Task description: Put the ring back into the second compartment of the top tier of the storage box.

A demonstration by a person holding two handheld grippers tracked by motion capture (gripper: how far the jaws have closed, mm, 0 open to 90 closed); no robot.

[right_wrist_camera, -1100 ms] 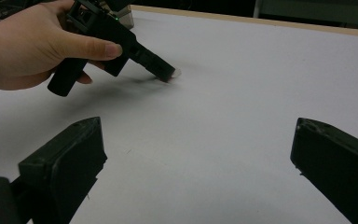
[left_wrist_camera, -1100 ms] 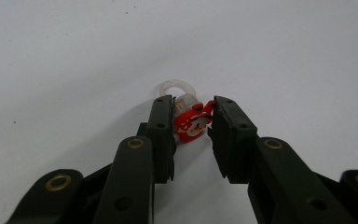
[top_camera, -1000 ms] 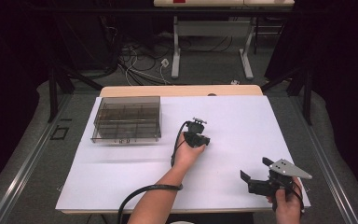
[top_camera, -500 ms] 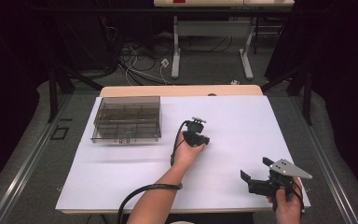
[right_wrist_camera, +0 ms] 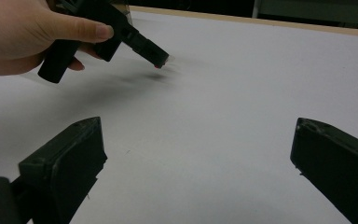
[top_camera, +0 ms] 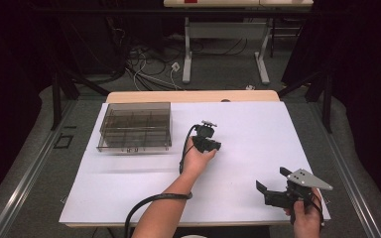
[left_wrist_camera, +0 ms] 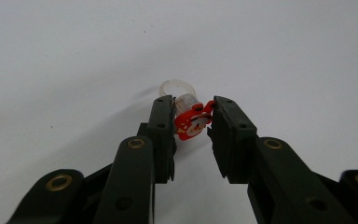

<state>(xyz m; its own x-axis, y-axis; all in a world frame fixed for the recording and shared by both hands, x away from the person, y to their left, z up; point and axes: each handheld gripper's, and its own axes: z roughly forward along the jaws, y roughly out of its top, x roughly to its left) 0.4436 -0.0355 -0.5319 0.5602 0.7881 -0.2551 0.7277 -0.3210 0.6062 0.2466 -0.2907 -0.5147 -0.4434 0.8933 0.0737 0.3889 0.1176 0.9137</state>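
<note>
R gripper (top_camera: pixel 272 189): lower right of the high view, in the person's hand; jaws spread wide w/ nothing between them, bare white sheet underneath in the right gripper view.
L gripper (left_wrist_camera: pixel 194 122): centre of the high view, tilted down toward the sheet; jaws closed in tight on a small toy ring, pads pressing it from both sides.
Toy ring (left_wrist_camera: pixel 192 120): centre of the left gripper view, red-and-white cartoon charm on a clear band (band pokes out behind the jaw tips); in the right gripper view just a red speck at the jaw tips, upper left.
Writing: none readable on ring or grippers.
White sheet (top_camera: pixel 248 129): covers the tabletop.
Compartment box (top_camera: pixel 135 127): smoky clear plastic, w/ dividers, left of centre in the high view, well apart from both grippers.
</note>
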